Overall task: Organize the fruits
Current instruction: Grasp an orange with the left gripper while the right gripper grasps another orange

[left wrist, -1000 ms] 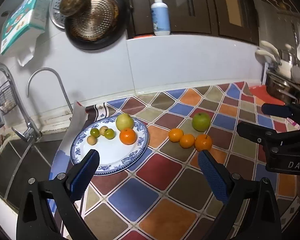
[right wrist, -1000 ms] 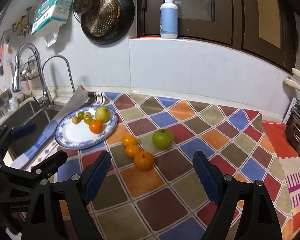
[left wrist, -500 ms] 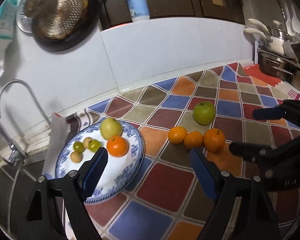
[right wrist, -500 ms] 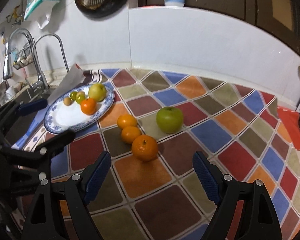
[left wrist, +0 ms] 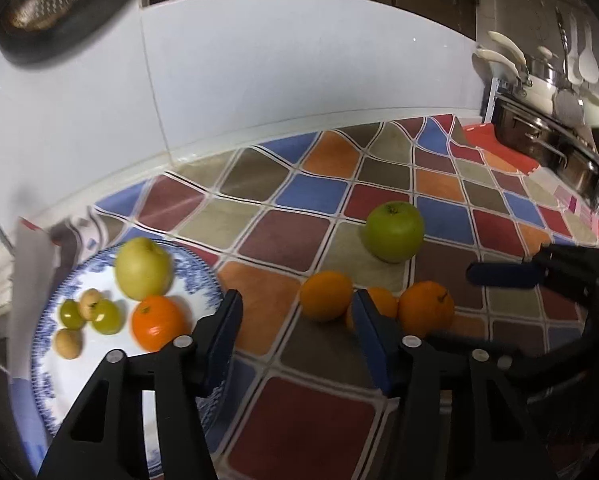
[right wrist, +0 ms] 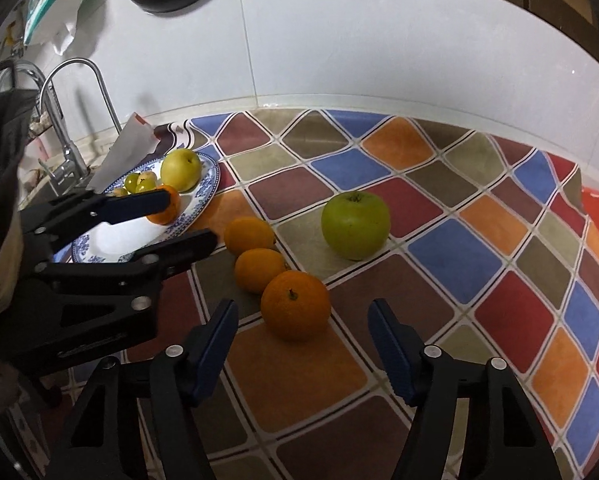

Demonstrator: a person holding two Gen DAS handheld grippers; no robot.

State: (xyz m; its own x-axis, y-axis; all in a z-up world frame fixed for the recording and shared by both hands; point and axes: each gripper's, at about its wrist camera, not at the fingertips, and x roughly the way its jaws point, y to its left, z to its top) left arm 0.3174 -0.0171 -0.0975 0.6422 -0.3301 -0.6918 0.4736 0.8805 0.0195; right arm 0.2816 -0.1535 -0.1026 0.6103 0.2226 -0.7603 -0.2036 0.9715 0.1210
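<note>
Three oranges lie in a row on the chequered cloth: the left orange, the middle orange and the right orange. A green apple sits just behind them. My left gripper is closing, with the left orange just beyond its tips and untouched. My right gripper is closing too, and the nearest orange sits between its tips with gaps on both sides. The blue-rimmed plate holds a yellow-green apple, an orange and several small fruits.
A tap and sink lie left of the plate, with a white paper leaning at the plate's far side. A white tiled wall backs the counter. Steel pots stand at the far right. A dark pan hangs above.
Both grippers have come down and forward towards the row of oranges, and both pairs of jaws have narrowed. The fruit has not moved.
</note>
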